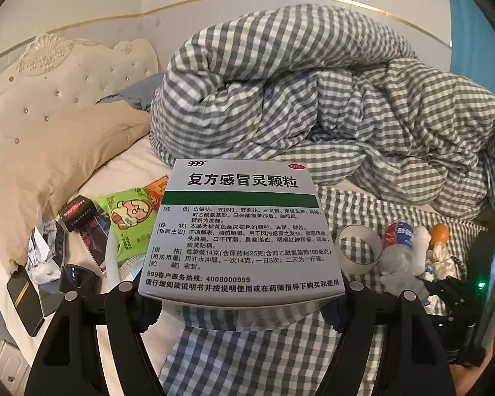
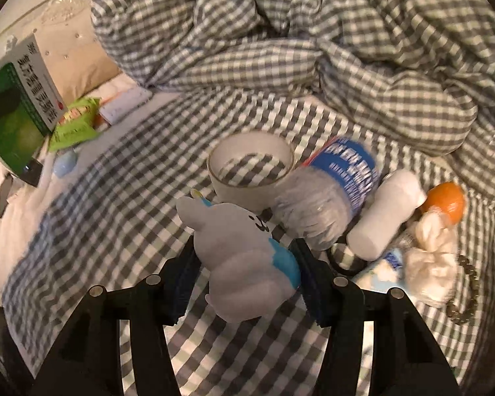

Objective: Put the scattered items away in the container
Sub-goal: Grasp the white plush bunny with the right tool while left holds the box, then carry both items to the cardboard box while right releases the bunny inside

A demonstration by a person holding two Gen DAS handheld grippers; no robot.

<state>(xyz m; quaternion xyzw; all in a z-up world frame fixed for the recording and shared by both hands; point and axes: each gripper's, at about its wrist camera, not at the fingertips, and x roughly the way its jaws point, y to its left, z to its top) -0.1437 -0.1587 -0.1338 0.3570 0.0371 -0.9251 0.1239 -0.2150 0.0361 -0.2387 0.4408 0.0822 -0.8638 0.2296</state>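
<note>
My left camera is looking along its tongs [image 1: 241, 300] across the bed [image 1: 122, 165] toward the headboard [image 1: 66, 76]; my right camera is tilting steeply down, close. Both are sharing the tape roll [image 1: 358, 249] [image 2: 252, 168] and bottle [image 1: 397, 237] [image 2: 330, 191].

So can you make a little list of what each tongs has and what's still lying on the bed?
left tongs: shut on the medicine box, held up over the bed
right tongs: around the grey plush toy, pads touching its sides
still on the checked sheet: tape roll, plastic bottle, white tube, orange, tissue wad
container: not clear in either view
</note>
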